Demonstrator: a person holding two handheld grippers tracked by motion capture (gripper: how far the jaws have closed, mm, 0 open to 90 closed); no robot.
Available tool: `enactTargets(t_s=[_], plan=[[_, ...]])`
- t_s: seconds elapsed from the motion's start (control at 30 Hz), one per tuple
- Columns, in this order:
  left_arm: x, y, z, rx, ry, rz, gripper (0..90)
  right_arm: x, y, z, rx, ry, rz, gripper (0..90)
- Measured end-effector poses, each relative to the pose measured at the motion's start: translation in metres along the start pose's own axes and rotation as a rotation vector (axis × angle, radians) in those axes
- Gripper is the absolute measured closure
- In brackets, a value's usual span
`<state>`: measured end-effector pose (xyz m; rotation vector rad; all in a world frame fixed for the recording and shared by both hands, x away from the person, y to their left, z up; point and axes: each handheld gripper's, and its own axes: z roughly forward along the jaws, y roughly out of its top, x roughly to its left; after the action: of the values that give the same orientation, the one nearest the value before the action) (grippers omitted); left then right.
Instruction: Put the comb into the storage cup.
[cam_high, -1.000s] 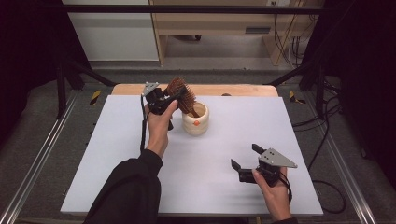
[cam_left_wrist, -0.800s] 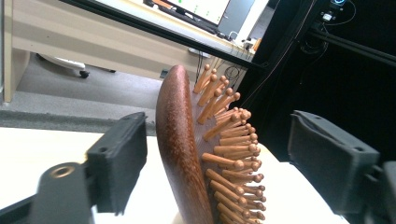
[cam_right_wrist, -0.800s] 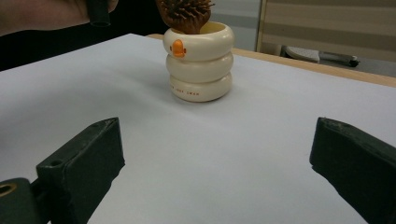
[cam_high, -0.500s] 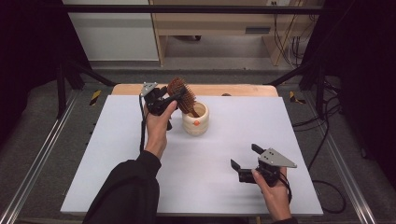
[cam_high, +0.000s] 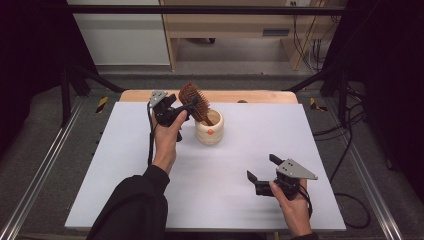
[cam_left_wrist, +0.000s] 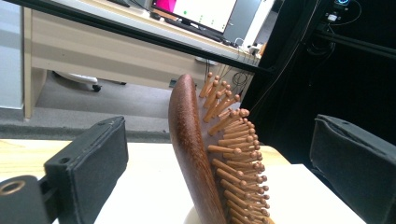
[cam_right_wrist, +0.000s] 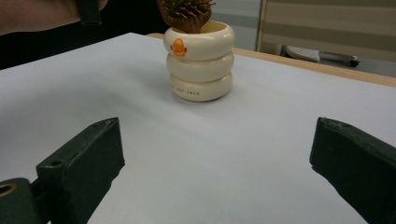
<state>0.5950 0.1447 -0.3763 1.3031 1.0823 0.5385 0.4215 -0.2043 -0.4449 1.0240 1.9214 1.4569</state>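
Note:
A brown wooden hairbrush (cam_high: 195, 101) stands handle-down in a cream ringed cup (cam_high: 209, 131) with an orange duck mark, at the back middle of the white table (cam_high: 125, 165). My left gripper (cam_high: 187, 106) is raised beside the cup. Its jaws have just been opening. In the left gripper view the brush head (cam_left_wrist: 191, 140) stands between the two pads with a gap on each side. My right gripper (cam_high: 261, 167) rests low at the front right, open and holding nothing. The right gripper view looks between its jaws (cam_right_wrist: 218, 128) towards the cup (cam_right_wrist: 201, 60) and the brush bristles (cam_right_wrist: 184, 11).
A wooden strip (cam_high: 250, 96) runs along the table's back edge. Beyond it are a desk and cables on the floor. Metal rails (cam_high: 40, 175) run along both sides. White surface lies between the cup and the right gripper.
The left jaws have spread apart off the brush head, which stays leaning in the cup. The left hand has hardly shifted and the right hand has kept still.

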Motion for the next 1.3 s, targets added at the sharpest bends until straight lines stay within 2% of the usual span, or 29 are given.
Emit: enactTargets(t_s=[0.27, 0.47, 0.83, 1.3], plan=[[-0.001, -0.001, -0.007, -0.008, 0.004, 0.006, 4.1, 0.000, 0.000, 0.000, 0.001, 0.000, 0.000, 3.1], [-0.001, -0.002, -0.014, -0.010, 0.014, 0.033, 4.2, 0.000, 0.000, 0.000, 0.001, 0.000, -0.006, 3.1], [-0.001, -0.006, -0.024, -0.006, 0.011, 0.052, 4.3, 0.000, 0.000, 0.001, 0.003, -0.003, -0.004, 3.1], [-0.003, 0.000, -0.036, 0.003, 0.006, 0.080, 3.5, 0.000, -0.001, 0.001, 0.005, -0.005, -0.004, 3.1]])
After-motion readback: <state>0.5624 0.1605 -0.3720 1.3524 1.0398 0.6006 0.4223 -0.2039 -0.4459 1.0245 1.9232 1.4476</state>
